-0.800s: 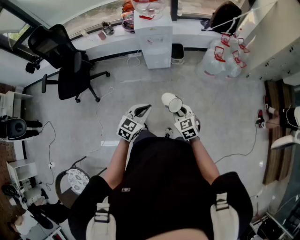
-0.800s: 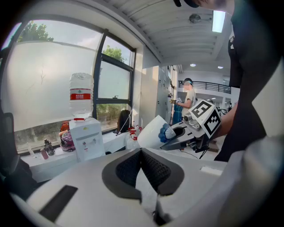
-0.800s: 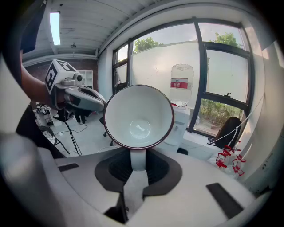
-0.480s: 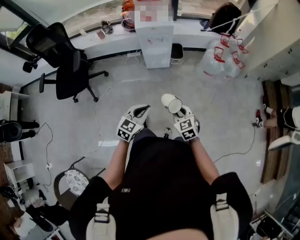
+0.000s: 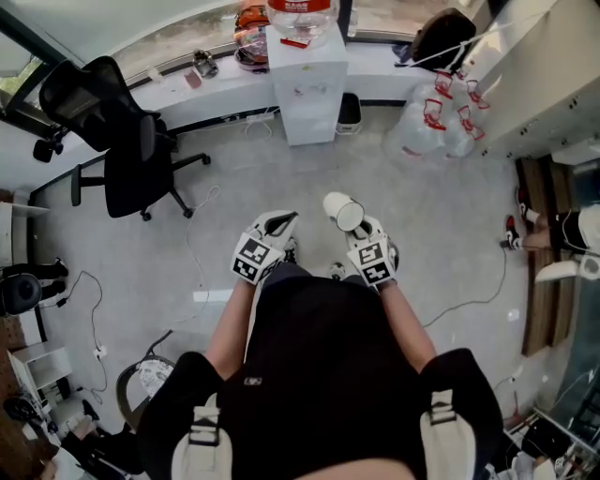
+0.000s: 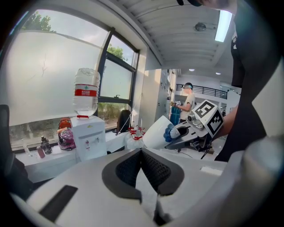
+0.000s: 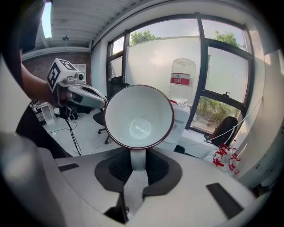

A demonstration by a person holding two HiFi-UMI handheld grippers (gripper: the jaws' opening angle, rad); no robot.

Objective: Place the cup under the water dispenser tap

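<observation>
White ceramic cup with a dark red rim (image 7: 139,117) is lying tipped on its side, its handle being pinched by the right gripper (image 7: 137,167). The left gripper (image 6: 148,170) is hovering alongside, jaws pressed together on nothing. The white water dispenser (image 5: 302,80) is standing well beyond, by the window.

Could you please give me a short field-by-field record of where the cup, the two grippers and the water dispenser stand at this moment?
cup: white with a dark rim, empty, tipped so its mouth faces the right gripper view
right gripper: shut on the cup's handle
left gripper: shut, nothing between its jaws
water dispenser: white, by the window, bottle on top
task state: cup held across open floor from the water dispenser, not yet placed
</observation>
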